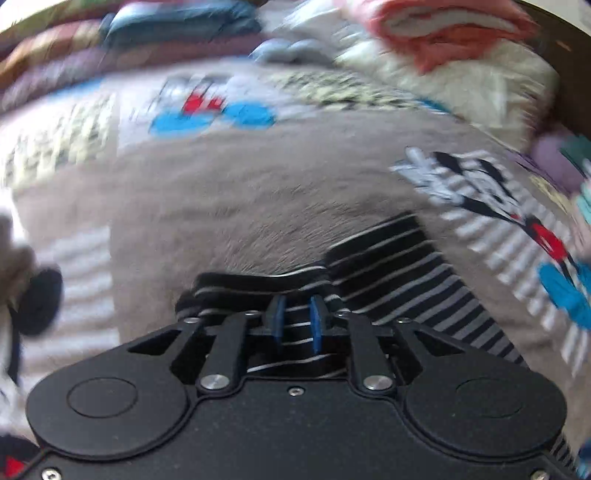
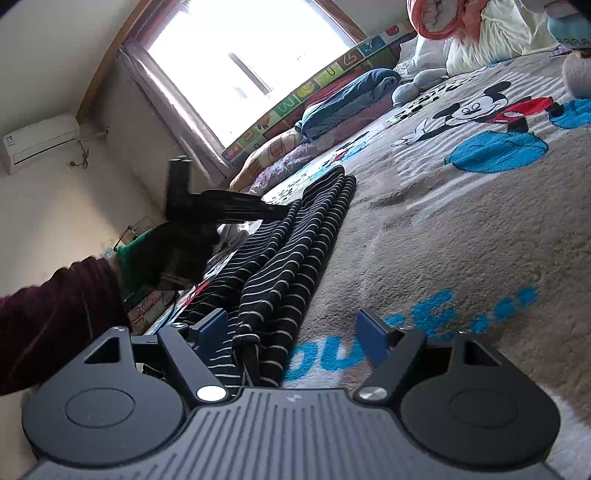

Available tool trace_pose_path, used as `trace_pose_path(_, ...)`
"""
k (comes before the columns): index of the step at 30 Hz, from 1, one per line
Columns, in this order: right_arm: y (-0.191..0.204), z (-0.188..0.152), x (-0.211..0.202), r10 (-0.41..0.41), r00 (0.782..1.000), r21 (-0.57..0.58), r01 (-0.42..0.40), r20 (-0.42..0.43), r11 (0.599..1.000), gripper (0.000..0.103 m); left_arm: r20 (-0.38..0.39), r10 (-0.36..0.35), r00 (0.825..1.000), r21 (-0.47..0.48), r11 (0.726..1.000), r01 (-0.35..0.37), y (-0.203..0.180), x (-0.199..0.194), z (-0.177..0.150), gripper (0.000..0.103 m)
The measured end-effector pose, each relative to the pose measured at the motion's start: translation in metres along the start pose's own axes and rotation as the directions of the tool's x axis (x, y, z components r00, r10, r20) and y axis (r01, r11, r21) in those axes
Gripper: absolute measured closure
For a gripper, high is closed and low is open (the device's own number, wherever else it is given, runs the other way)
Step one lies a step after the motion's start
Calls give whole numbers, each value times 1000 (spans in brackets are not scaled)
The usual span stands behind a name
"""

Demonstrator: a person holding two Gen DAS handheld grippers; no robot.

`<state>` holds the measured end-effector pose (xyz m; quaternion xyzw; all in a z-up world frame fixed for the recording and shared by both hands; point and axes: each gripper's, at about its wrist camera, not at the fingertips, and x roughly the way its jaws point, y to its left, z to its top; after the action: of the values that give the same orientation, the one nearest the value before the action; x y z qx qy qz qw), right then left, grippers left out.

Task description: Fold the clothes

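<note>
A black garment with thin white stripes [image 2: 295,251] lies in a long folded strip on a grey Mickey Mouse blanket [image 2: 461,229]. My left gripper [image 1: 297,321] is shut on one end of the striped garment [image 1: 399,280], with cloth bunched between its blue pads [image 1: 277,319]. The left wrist view is motion-blurred. In the right wrist view, the left gripper [image 2: 273,214] sits at the garment's far end, held by a gloved hand [image 2: 173,254]. My right gripper [image 2: 295,332] stands open over the near end, and the cloth lies between its fingers, closer to the left pad [image 2: 212,328].
Orange and white bedding [image 2: 461,26] is piled at the head of the bed. A blue folded quilt [image 2: 347,99] and patterned pillows line the window side. A dark red sleeve [image 2: 55,314] reaches in from the left. An air conditioner [image 2: 40,142] hangs on the wall.
</note>
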<state>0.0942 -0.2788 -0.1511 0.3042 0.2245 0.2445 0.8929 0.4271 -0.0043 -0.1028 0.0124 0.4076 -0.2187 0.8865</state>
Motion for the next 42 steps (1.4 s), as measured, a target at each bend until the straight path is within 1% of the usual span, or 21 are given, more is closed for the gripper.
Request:
trace_pose_path(2,0,0,0,2,1000,-2,-2,-1,1000,26,10,-8,1000,-29,1000,9,3,-2,0,89)
trace_pose_path(4,0,0,1,4,1000,-3,-4,-1,1000,26,44,-18,999,-57,998,20,2,-16,0,88)
trace_pose_path(6,-1,1,1,7,1000,-3,-7,-1,1000,26,96,-24,995,-91,995,33,5,-40,-4,88)
trace_pose_path(9,-1,1,1,8,1000,-3,-8,-1,1000,26,150,-18,988,-104,994,34,3,-78,-15,88)
trace_pose_path(13,-1,2,1,7,1000,-2,-7,-2,1000,26,208,-17,978,-107,994,40,-9,-135,-49,88)
trace_pose_path(17,0,3,0,3,1000,-1,-3,-5,1000,26,235,-17,972,-99,994,42,-30,-179,-100,88)
trace_pose_path(19,1,3,-1,-1,1000,1,1,-4,1000,28,241,-4,971,-65,998,20,-43,-197,-126,88)
trace_pose_path(21,2,3,-4,-6,1000,1,6,0,1000,29,233,18,972,-11,1000,-16,-58,-211,-151,81)
trace_pose_path(23,8,3,-8,-13,1000,-22,13,1,1000,28,230,45,972,46,997,-57,-70,-222,-173,59)
trace_pose_path(24,13,3,-10,-16,1000,-50,16,-2,999,28,233,59,971,78,994,-79,-75,-227,-184,56)
trace_pose_path(26,28,3,-15,-27,1000,-146,26,-3,989,28,230,85,969,150,981,-121,-82,-236,-204,56)
trace_pose_path(28,46,3,-21,-46,999,-262,44,-2,964,28,223,120,967,221,960,-170,-84,-240,-220,55)
trace_pose_path(30,62,0,-28,-71,997,-375,65,-5,925,29,218,154,964,294,931,-215,-85,-243,-234,55)
trace_pose_path(32,77,-3,-34,-101,995,-487,85,-7,869,29,220,167,961,357,903,-239,-84,-246,-247,55)
trace_pose_path(34,89,-8,-39,-133,991,-589,102,-11,802,29,222,176,959,431,864,-259,-85,-245,-261,55)
trace_pose_path(35,91,-12,-38,-148,989,-621,103,-22,777,29,222,179,958,467,843,-266,-87,-244,-267,55)
trace_pose_path(37,94,-21,-35,-178,983,-683,102,-42,724,29,228,185,956,549,787,-283,-90,-239,-280,55)
trace_pose_path(40,98,-34,-31,-226,972,-767,94,-68,635,31,256,178,950,659,687,-306,-97,-228,-299,55)
trace_pose_path(41,99,-39,-30,-243,967,-792,90,-75,604,33,271,165,948,684,660,-310,-100,-225,-303,55)
trace_pose_path(42,101,-43,-29,-260,962,-816,85,-82,571,34,287,155,945,699,642,-317,-102,-221,-306,55)
